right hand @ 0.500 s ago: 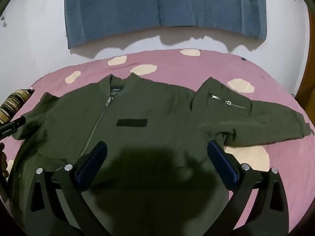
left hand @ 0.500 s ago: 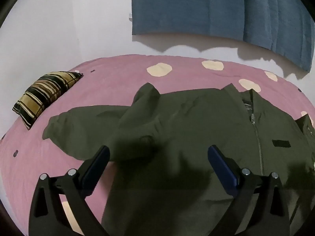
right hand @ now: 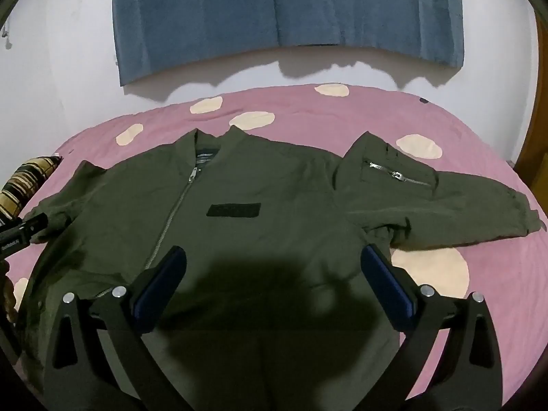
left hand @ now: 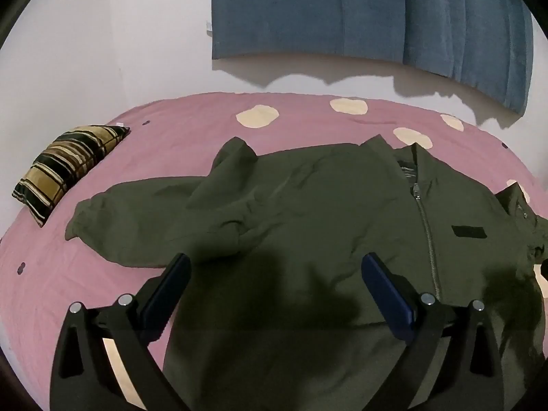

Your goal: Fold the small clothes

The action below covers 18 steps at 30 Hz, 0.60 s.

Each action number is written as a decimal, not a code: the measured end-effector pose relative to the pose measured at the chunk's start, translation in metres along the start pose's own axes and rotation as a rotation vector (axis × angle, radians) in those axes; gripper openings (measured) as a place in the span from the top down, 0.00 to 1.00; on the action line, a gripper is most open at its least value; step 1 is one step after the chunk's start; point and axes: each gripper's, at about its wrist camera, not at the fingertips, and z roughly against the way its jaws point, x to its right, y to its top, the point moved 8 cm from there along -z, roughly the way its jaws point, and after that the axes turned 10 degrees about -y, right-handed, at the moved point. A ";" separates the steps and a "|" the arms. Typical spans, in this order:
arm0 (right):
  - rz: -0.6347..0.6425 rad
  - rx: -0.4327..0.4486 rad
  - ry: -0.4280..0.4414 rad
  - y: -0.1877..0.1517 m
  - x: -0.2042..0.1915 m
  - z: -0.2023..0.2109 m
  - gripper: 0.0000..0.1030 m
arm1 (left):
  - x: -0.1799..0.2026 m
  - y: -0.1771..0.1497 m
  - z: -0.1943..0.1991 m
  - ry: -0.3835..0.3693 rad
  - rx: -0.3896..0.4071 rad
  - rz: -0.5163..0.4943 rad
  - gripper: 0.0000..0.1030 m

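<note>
Olive-green fabric covers most of both views: a small zip-front jacket [right hand: 246, 198] lies face up and spread flat on a bed with a pink sheet [left hand: 191, 126] dotted with cream spots. Its collar points toward the wall, the silver front zipper [right hand: 174, 212] is closed, and a dark rectangular patch [right hand: 233, 209] sits on the chest just beside the zip. One sleeve [right hand: 455, 212] stretches out over the sheet and carries a short silver pocket zipper [right hand: 397, 175]; the other sleeve [left hand: 144, 222] lies out toward a striped black-and-gold pillow [left hand: 65, 164] at the edge of the bed. A blue cloth [right hand: 284, 10] hangs on the white wall behind. The left gripper [left hand: 275, 274] hovers above the jacket's lower part near the sleeve side, its jaws spread wide with nothing between them — no fabric touched. The right gripper [right hand: 274, 267] likewise hangs over the lower front of the jacket, jaws fully apart and empty, casting a dark shadow on the cloth below.
</note>
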 end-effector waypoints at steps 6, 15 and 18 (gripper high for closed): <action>0.010 -0.007 0.009 -0.008 -0.012 0.006 0.02 | 0.004 0.000 0.002 -0.016 -0.007 -0.005 0.04; 0.009 -0.008 0.016 -0.009 -0.016 0.007 0.02 | 0.008 -0.001 0.008 -0.025 0.005 -0.012 0.04; 0.011 -0.009 0.016 -0.010 -0.018 0.007 0.02 | 0.008 -0.002 0.008 -0.026 0.005 -0.014 0.04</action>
